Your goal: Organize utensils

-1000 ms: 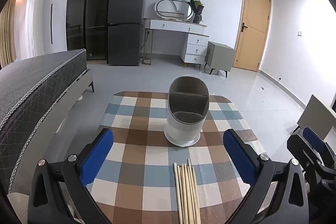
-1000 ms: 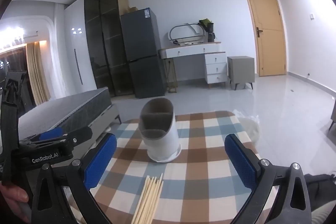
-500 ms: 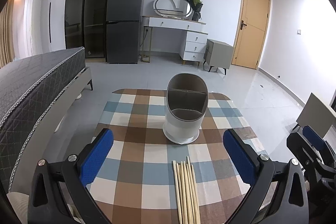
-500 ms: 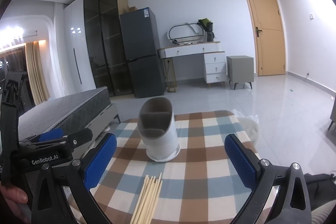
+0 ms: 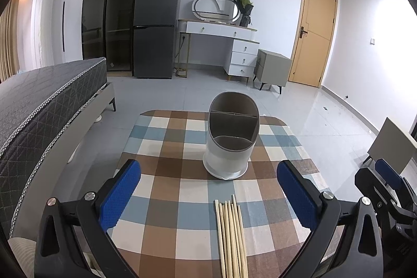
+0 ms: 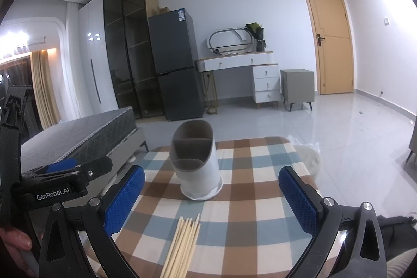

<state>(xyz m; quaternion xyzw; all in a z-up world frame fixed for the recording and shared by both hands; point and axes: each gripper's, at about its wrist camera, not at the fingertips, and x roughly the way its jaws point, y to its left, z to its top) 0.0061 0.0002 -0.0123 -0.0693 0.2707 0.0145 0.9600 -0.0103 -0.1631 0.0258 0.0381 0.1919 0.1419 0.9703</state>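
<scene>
Utensil holder (image 5: pixel 230 141): white, grey divided interior, upright at centre of the checked tablecloth (image 5: pixel 169 189) covering the table. Chopsticks (image 5: pixel 232 236): wooden bundle lying flat on the cloth, near side of holder, apart from it. Left claw (image 5: pixel 208 196): spread, holding nothing. Right claw (image 6: pixel 211 198): spread, holding nothing. Surroundings: bed (image 5: pixel 39 100) at left; fridge (image 5: pixel 156 22), dressing table (image 5: pixel 221 29) and door (image 5: pixel 312 30) beyond.

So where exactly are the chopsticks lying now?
The chopsticks lie in a bundle on the checked tablecloth, at its near edge, just in front of the white utensil holder. Nothing touches them, and both views show them low, near the centre.
</scene>
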